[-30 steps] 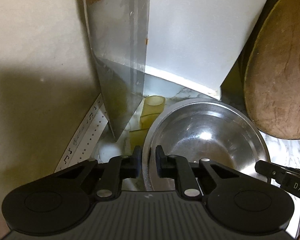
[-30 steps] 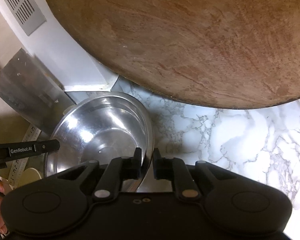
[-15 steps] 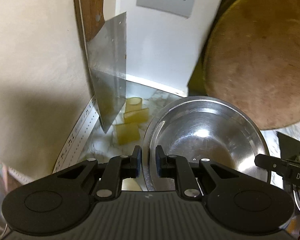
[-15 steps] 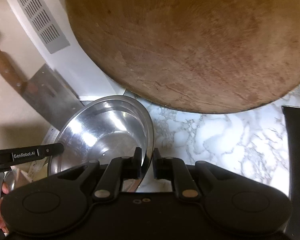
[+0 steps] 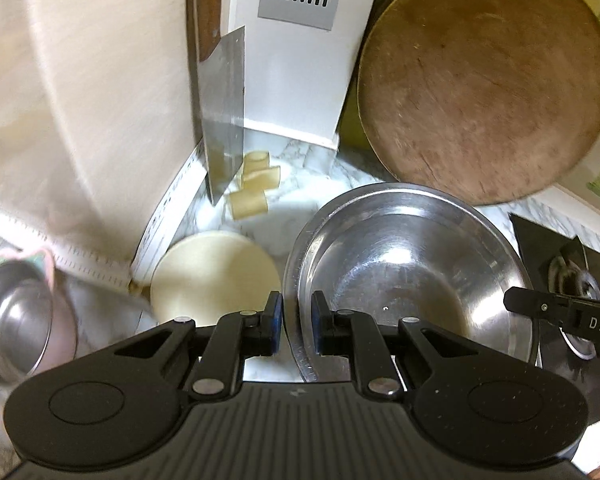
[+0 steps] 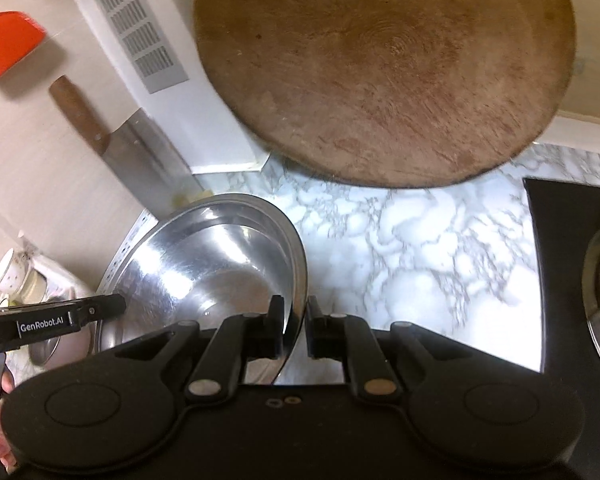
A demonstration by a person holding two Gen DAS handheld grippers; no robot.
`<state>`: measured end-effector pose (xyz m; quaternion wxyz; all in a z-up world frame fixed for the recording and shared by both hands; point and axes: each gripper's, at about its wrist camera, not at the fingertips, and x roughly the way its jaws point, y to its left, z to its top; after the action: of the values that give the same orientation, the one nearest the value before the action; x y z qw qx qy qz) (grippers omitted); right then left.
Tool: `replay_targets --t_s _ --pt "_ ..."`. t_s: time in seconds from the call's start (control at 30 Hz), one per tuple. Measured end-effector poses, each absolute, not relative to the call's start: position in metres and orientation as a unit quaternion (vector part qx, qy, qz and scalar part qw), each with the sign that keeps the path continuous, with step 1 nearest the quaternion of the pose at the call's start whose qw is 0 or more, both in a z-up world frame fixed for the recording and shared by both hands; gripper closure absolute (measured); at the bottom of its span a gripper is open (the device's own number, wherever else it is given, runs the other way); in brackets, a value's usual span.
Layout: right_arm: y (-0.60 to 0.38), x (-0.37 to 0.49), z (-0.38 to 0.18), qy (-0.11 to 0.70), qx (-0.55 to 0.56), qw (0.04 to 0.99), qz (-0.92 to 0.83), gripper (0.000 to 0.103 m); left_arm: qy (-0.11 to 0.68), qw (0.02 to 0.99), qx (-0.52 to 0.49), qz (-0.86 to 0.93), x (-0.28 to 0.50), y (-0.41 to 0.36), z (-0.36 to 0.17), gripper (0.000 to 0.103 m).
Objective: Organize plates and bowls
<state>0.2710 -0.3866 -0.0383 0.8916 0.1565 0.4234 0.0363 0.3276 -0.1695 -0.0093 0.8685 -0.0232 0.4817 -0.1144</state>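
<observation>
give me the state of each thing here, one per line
big steel bowl: empty, held by its rim on both sides
left gripper: shut on the rim
right gripper: shut on the opposite rim
cleaver: leaning against the wall
round wooden board: propped upright
small steel bowl: empty, on the counter

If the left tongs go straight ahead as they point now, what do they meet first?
Probably the steel bowl itself: the left tongs already grip its rim, so its inner wall lies directly ahead. Depth is uncertain.
</observation>
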Motion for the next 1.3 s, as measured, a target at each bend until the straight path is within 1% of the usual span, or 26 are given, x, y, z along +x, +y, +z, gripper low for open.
replay_targets --t_s 0.23,0.5,0.87,1.3 --pt "-0.375 0.228 -0.038 0.425 0.159 0.890 0.034 0.092 0.487 0.864 -0.022 -0.124 0.285 -0.161 -0.009 0.089" --pt "-0.370 0.189 -0.048 0.426 0.167 0.889 0.028 0.092 0.489 0.862 -0.009 -0.132 0.246 -0.155 -0.027 0.089" --pt "-0.375 0.158 -0.078 0.443 0.175 0.879 0.022 0.092 0.502 0.853 0.004 -0.143 0.218 -0.160 -0.058 0.089" --pt "-0.375 0.145 -0.108 0.461 0.162 0.872 0.028 0.092 0.497 0.855 0.017 -0.146 0.204 -0.161 -0.073 0.089"
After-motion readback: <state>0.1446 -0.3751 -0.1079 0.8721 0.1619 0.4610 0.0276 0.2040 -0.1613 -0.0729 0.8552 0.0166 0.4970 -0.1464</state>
